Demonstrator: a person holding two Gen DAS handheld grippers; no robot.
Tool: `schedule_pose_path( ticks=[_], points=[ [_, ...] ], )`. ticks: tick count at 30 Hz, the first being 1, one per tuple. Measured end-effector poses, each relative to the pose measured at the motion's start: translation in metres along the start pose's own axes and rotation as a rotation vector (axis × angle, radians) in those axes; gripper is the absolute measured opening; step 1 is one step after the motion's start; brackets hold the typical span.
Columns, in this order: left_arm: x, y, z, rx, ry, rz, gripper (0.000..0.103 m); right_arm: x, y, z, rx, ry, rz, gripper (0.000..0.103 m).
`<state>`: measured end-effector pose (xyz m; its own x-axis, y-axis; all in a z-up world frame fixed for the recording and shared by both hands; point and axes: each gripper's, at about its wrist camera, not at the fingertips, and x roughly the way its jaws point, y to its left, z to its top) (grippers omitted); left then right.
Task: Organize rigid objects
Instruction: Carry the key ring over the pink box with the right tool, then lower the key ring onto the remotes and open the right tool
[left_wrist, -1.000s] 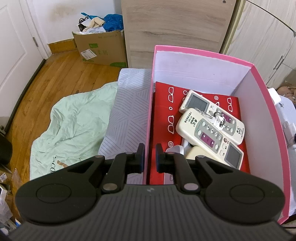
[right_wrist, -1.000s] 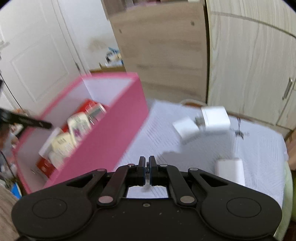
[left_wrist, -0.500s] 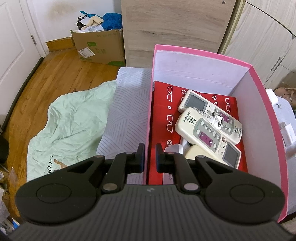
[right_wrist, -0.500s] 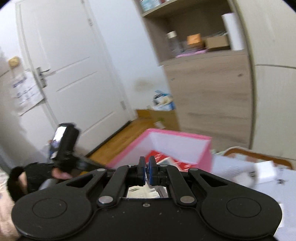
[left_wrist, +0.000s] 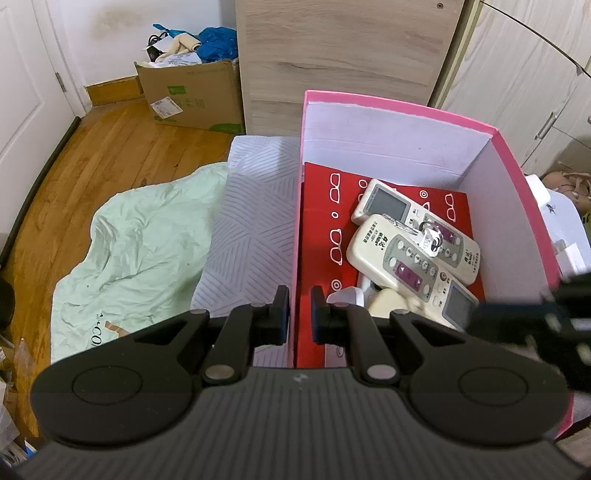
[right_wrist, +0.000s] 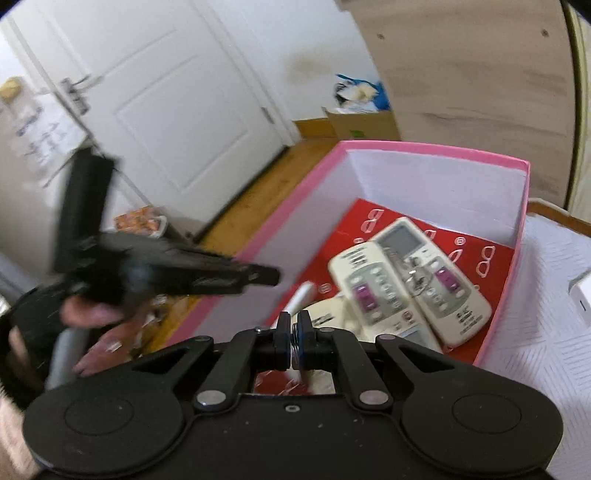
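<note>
The left tongs (left_wrist: 297, 310) pinch the near left wall of the pink box (left_wrist: 509, 166), which sits on the bed at its foot-end corner by the wardrobe. Two cream remotes (left_wrist: 413, 254) lie crossed on the box's red lining. The right tongs (right_wrist: 292, 332), pressed together and empty, hover over the box's near end.

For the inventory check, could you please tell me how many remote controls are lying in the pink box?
2: one remote control lies on top, slanting across the pink box; the second lies beside it, partly underneath. Others may be hidden below them.
</note>
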<state>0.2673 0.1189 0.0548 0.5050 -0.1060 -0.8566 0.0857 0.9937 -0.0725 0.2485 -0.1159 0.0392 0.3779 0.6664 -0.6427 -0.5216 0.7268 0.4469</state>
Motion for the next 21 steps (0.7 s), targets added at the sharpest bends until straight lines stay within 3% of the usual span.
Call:
schedule_pose_path(
  ticks=[6, 13, 17, 18, 21],
  points=[
    [0.000, 0.001, -0.001, -0.004, -0.001, -0.006, 0.009, 0.014, 0.003, 0.014, -0.005, -0.001, -0.019, 0.006],
    [0.000, 0.002, -0.002, 0.003, -0.003, 0.000, 0.009, 0.028, 0.031, 0.018, -0.136, -0.009, -0.139, 0.006],
    [0.001, 0.002, -0.003, 0.004, 0.001, -0.005, 0.009, 0.022, 0.028, 0.023, -0.139, -0.041, -0.157, 0.011],
    [0.002, 0.002, -0.004, 0.002, 0.004, -0.008, 0.009, 0.020, 0.026, 0.024, -0.133, -0.049, -0.161, 0.016],
    [0.003, 0.002, -0.004, -0.004, 0.009, -0.013, 0.009, 0.016, 0.022, 0.024, -0.125, -0.052, -0.164, 0.017]
  ],
)
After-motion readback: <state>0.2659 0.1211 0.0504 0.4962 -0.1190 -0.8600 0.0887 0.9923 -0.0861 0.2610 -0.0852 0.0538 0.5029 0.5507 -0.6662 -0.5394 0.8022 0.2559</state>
